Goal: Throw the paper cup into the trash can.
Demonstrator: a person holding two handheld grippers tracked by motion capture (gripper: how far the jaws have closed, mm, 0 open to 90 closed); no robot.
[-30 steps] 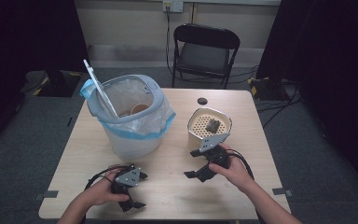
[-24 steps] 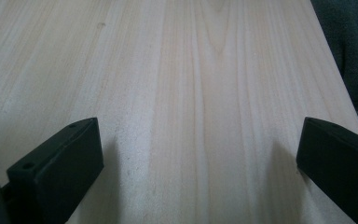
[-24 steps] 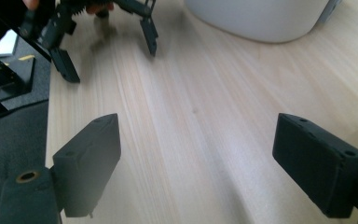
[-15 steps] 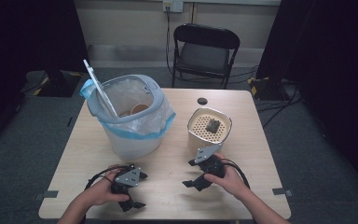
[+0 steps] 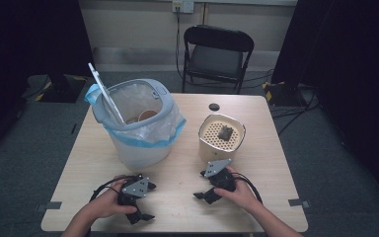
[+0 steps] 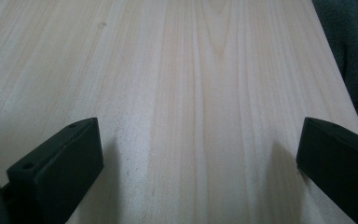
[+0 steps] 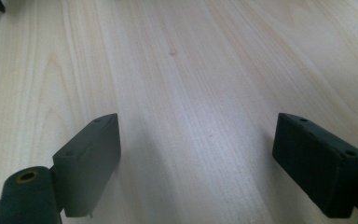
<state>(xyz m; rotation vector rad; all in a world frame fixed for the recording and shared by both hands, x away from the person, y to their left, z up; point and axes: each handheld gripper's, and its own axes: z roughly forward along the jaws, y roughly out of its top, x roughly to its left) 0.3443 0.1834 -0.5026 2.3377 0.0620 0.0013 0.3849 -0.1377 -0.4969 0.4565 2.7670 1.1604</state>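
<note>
Both grippers sit low on the table (image 5: pixel 177 163), near the person's edge. The left gripper (image 5: pixel 145 201) has its jaws wide apart with only bare wood between them, and the right gripper (image 5: pixel 201 192) is the same, jaws apart and holding nothing. The nearest things are the box (image 5: pixel 221 139), just past the right gripper, and the bin (image 5: pixel 138 128), farther up on the left. I think a fast reach could go wrong: the right gripper could bump the box and push it away, or a jaw could snag the bin's bag (image 5: pixel 170 129) and tip the bin. The dark lump (image 5: pixel 225 132) on the box top is too small to name. The inside of the bin is partly hidden.
</note>
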